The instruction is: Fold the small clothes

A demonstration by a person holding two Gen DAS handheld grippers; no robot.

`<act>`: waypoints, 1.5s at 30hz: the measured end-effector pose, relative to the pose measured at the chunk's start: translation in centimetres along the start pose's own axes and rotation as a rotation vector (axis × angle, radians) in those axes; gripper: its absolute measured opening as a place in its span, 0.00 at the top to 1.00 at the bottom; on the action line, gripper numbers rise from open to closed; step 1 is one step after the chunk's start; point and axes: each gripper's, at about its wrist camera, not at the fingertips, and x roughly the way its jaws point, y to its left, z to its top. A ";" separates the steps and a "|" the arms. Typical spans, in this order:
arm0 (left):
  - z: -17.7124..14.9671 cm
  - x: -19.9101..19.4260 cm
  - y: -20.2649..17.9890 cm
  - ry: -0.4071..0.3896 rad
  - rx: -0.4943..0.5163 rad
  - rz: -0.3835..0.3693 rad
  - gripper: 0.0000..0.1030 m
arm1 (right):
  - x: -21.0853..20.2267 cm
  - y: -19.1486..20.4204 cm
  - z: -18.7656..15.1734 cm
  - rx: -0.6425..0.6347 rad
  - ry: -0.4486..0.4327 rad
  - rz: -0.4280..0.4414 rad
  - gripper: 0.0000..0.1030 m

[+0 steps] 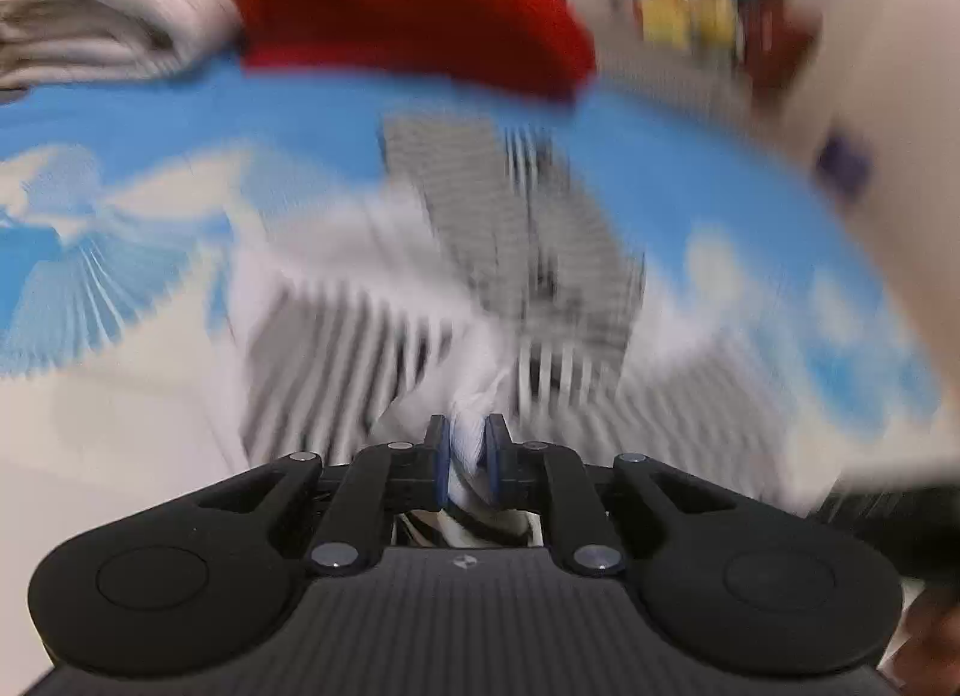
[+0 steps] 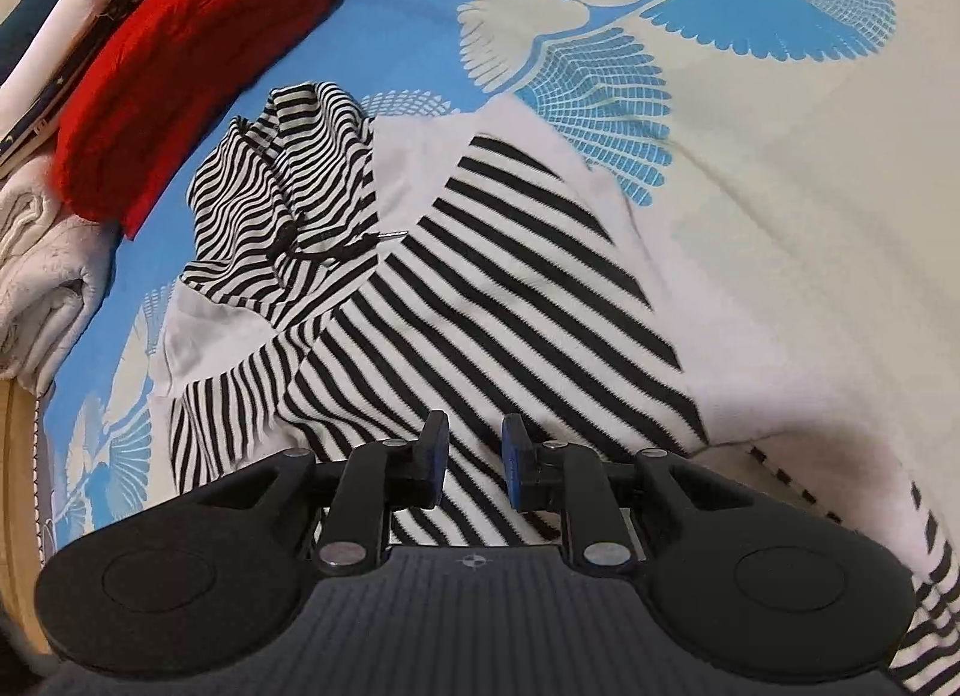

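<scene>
Over on your left side, the left gripper has its fingers pinched tight on a bunch of white fabric from the striped top. That view is badly smeared, so beyond the cloth between the pads you mostly get streaks of stripes over the blue and cream bed cover. Up top there's a red knit with a pile of pale folded stuff to its left.

Your right wrist view is way clearer. The striped top lies spread on the bed cover, black and white stripes with white panels, its hood crumpled at the upper left. The red knit sits past the hood, and the white folded stuff is at the left edge just beside it.

Your right gripper hangs right over the striped body of the top, fingers apart with a small gap, nothing pinched between them.
</scene>
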 end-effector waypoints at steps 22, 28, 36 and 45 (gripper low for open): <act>-2.0 1.7 15.9 0.290 -0.610 0.015 0.73 | 1.6 3.0 -1.3 -0.016 -0.012 -0.020 0.81; -2.9 3.6 14.2 0.335 -0.476 0.072 0.73 | 1.5 2.9 -0.9 -0.029 -0.031 -0.029 0.81; 2.1 -2.7 8.2 -0.012 -0.168 -0.103 0.98 | 1.1 2.3 -0.4 -0.016 -0.054 -0.035 0.81; 0.3 -0.7 11.3 0.145 -0.253 0.114 0.96 | 1.2 1.0 -0.1 0.020 -0.051 -0.069 0.81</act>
